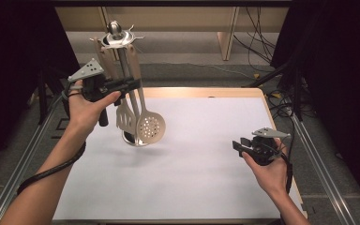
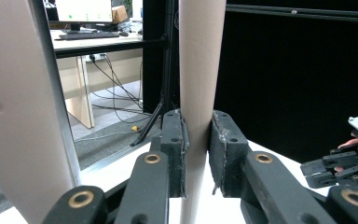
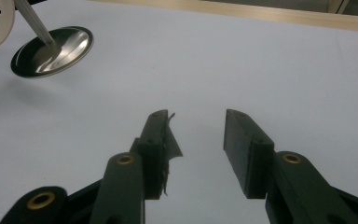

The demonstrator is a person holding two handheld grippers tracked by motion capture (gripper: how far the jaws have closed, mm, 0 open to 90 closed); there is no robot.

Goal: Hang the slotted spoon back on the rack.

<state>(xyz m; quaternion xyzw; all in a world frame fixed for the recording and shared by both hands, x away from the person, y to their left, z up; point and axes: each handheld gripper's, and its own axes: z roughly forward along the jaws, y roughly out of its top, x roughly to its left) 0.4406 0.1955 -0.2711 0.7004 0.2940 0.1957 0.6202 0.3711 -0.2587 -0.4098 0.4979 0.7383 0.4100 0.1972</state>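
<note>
At the left of the worktop (image 1: 206,187), the left hand-held gripper (image 1: 130,85) is raised, jaws level, pinching the beige handle (image 2: 196,70) of a utensil hanging on the utensil stand (image 1: 122,56). The handle looks stiff, light and smooth, so a grip across its flat faces, mid-length, should hold; the stand, on its small round base (image 3: 52,51), may tip if pulled sideways. Beside it hangs a perforated skimmer (image 1: 150,125). At the right, the right hand-held gripper (image 1: 238,146) rests low near the worktop, jaws spread, holding nothing.
</note>
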